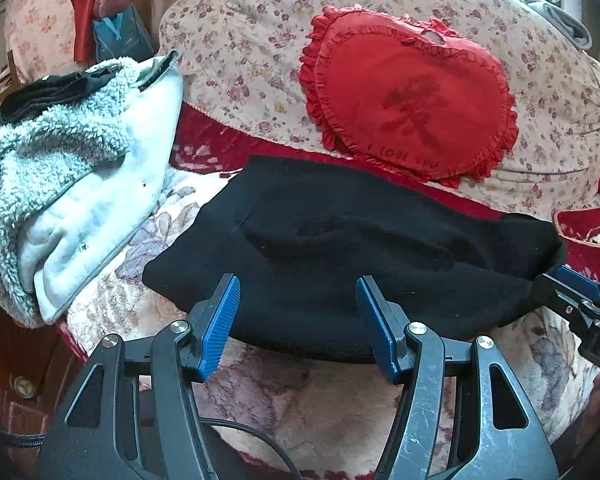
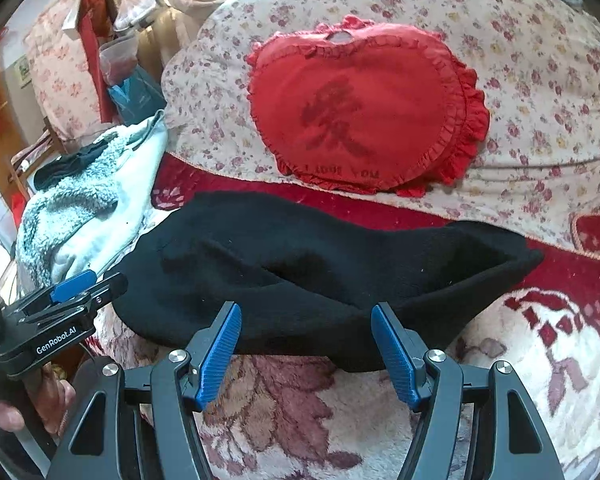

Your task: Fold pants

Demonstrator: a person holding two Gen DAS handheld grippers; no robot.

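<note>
On the bed, catalogued around the black pants:
Pants (image 1: 339,248): black, soft fabric, folded into a broad bundle lying flat on the blanket; a shallow crease runs across the top layer.
Blanket (image 1: 323,404): cream plush with a dusky-rose flower pattern and red border, directly under the pants and showing on their near side.
Left gripper (image 1: 298,322): just at the near edge of the pants, toward their left half; blue-padded jaws stand apart, nothing pressed between them, tips over the fabric edge. Whether they touch the cloth cannot be told.
Right gripper (image 2: 305,346): at the near edge of the pants, toward their right half; jaws wide apart, empty, tips over the hem.
Hand (image 2: 32,404): bare fingers around the left gripper's handle, to the left of the pants.
Heart cushion (image 1: 411,108): red, frilled rim, beyond the pants, resting on the quilt.
Quilt (image 1: 240,40): floral print on pale ground, heaped behind the pants.
Fleece garment (image 1: 60,176): grey-white, piled left of the pants, close beside their left end.
Dark item (image 1: 48,92): black cloth atop the fleece pile.
</note>
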